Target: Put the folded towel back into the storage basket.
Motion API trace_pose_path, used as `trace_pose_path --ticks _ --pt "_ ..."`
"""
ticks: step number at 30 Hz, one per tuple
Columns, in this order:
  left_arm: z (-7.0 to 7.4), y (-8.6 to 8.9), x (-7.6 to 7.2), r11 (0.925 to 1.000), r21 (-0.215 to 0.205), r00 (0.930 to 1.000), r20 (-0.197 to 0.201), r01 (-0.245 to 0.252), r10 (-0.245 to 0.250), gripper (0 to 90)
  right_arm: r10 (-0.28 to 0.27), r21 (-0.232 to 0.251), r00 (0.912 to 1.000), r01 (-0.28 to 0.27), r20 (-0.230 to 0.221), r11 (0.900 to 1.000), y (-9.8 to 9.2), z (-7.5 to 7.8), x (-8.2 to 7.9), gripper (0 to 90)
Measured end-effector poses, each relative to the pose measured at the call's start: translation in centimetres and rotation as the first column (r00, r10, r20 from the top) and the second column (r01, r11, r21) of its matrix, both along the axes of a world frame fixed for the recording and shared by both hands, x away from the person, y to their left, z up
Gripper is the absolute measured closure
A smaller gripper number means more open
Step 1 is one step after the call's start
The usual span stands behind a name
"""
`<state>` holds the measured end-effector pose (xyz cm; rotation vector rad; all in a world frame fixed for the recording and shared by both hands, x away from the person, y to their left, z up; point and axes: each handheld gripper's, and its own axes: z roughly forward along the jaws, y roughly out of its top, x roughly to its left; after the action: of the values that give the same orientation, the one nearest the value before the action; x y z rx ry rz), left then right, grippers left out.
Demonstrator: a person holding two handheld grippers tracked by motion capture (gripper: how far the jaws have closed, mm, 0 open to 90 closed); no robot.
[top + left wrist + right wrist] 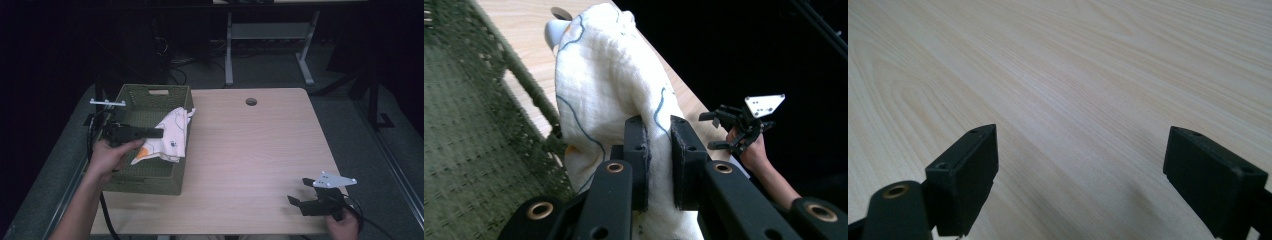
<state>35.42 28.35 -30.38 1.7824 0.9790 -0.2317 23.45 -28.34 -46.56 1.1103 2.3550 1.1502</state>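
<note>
High view looks down on the table [250, 150]; gripper views skim it close.

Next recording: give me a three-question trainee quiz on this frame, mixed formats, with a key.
1. True or false: the left gripper is shut on the white cloth.
2. Where does the cloth hang? A) over the green basket and its right rim B) flat on the table's middle C) on the floor
3. Fill in: the right gripper has its jaws ____ above the bare wooden table.

Key: 1 true. 2 A. 3 open.
</note>
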Motion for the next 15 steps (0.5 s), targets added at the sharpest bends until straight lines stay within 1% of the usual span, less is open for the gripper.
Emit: trace_pose_path --ticks 2,5,6,7,10,11,12,15 --pt "-0.1 0.8 0.2 0.9999 -0.005 0.9999 -0.005 -0.013 0.013 81.0 -0.001 0.006 1.0 0.001 0.004 1.0 0.0 0.1 0.0 14.1" --pt "-0.2 1.2 0.3 0.9996 -0.007 0.9996 -0.011 -0.027 0.027 81.0 -0.006 0.007 1.0 0.006 0.001 1.0 0.0 0.1 0.1 14.0" --pt "-0.2 1.8 0.5 0.9993 -0.011 0.9992 -0.014 -0.037 0.037 81.0 -0.006 0.007 1.0 0.006 -0.002 1.0 -0.1 0.0 0.1 14.1" --pt "-0.2 1.8 0.5 0.9993 -0.011 0.9992 -0.014 -0.037 0.037 81.0 -0.006 0.007 1.0 0.006 -0.002 1.0 -0.1 0.0 0.1 14.1" --pt "-0.2 2.6 0.7 0.9989 0.0 0.9989 -0.011 -0.047 0.047 81.0 -0.007 0.012 1.0 0.007 0.0 1.0 0.0 0.1 0.1 14.0" --pt "-0.2 2.6 0.7 0.9989 0.0 0.9989 -0.011 -0.047 0.047 81.0 -0.007 0.012 1.0 0.007 0.0 1.0 0.0 0.1 0.1 14.0" --pt "-0.3 3.1 0.8 0.9982 0.001 0.9981 -0.015 -0.059 0.059 80.9 -0.004 0.015 1.0 0.004 -0.001 1.0 0.0 0.1 0.1 14.0" --pt "-0.5 3.5 1.0 0.998 0.007 0.9979 -0.016 -0.063 0.063 81.0 -0.003 0.012 1.0 0.003 -0.003 1.0 0.0 0.1 0.1 14.0"
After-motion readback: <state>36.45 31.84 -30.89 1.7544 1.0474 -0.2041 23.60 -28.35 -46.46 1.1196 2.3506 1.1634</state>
